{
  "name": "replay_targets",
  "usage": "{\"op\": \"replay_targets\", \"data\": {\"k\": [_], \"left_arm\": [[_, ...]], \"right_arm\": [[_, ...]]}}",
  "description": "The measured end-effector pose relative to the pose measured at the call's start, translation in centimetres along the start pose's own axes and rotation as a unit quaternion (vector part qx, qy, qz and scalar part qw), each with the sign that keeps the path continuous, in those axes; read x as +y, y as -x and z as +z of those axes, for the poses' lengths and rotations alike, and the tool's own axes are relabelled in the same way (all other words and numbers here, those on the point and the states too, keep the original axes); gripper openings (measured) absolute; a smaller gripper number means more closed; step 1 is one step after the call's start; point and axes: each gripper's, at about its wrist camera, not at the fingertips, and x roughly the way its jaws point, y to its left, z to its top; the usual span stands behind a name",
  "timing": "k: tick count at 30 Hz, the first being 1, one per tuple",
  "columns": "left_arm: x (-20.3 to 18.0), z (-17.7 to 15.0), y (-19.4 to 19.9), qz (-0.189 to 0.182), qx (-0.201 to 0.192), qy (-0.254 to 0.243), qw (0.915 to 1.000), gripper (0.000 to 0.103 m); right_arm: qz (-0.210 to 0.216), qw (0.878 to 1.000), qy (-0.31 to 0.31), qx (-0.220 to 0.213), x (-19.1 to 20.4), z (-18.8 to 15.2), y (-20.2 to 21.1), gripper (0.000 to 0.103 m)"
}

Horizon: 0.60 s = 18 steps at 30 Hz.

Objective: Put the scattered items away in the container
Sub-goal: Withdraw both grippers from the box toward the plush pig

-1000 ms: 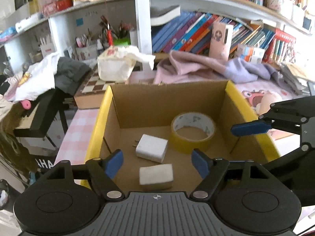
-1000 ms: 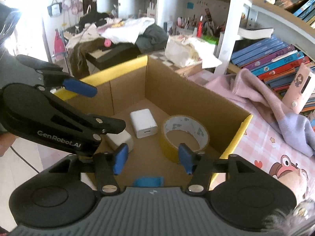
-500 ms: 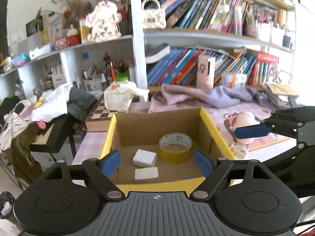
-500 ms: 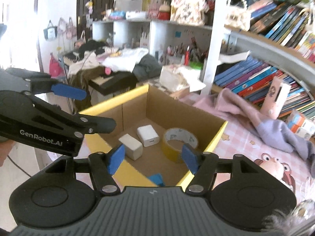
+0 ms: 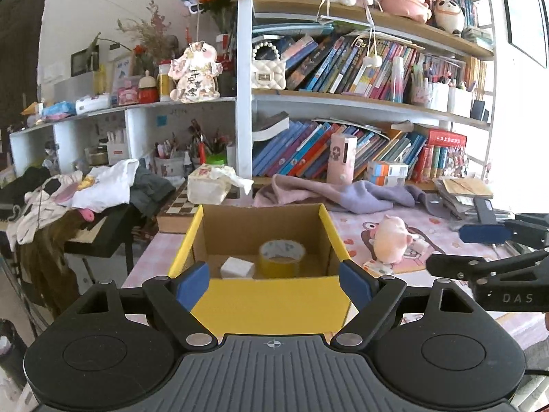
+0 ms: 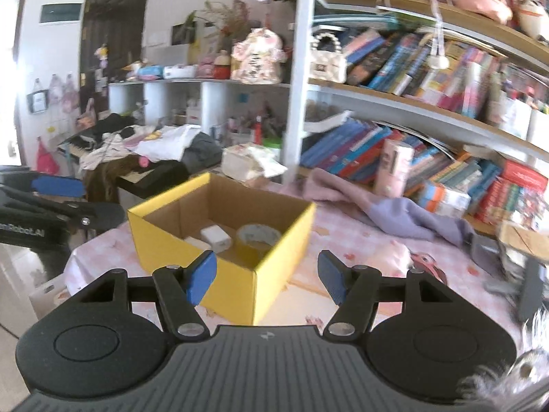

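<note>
A yellow cardboard box (image 5: 271, 304) (image 6: 226, 283) stands on the pink tablecloth. Inside it lie a yellow tape roll (image 5: 282, 255) (image 6: 257, 238) and a white charger block (image 5: 237, 267) (image 6: 215, 237); a second white block (image 6: 193, 241) shows beside it in the right wrist view. My left gripper (image 5: 273, 283) is open and empty, held back from the box's near wall. My right gripper (image 6: 267, 276) is open and empty, back from the box's corner. Each gripper shows in the other's view, the right one (image 5: 487, 240) and the left one (image 6: 58, 189).
A pink plush pig (image 5: 391, 243) lies on the tablecloth right of the box. A purple cloth (image 5: 343, 194) (image 6: 394, 213) lies behind it. A tissue box (image 5: 209, 189) and a chessboard (image 5: 180, 207) sit behind the box. Bookshelves fill the back. A clothes-piled desk (image 5: 85, 199) stands left.
Both grippers have pulled up and back from inside the box, so it now looks smaller and farther away. Both stay open and empty. The items in the box have not moved.
</note>
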Motion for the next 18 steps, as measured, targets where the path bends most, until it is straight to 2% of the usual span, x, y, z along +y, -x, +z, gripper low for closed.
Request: {"op": "replay_targets", "data": {"k": [7,18], "left_arm": [[-2.1,-2.2,1.1,-0.021,0.018,0.000,0.9996,0.085],[-7.2,-4.8,1.2,-0.073,0.032,-0.060,0.9950,0.085]], "right_arm": [[-0.038,0.998,-0.035,0.023,-0.4,-2.8,2.8,0.063],[-0.112,0.991,-0.060,0.046,-0.8,-7.5,5.4,0.063]]}}
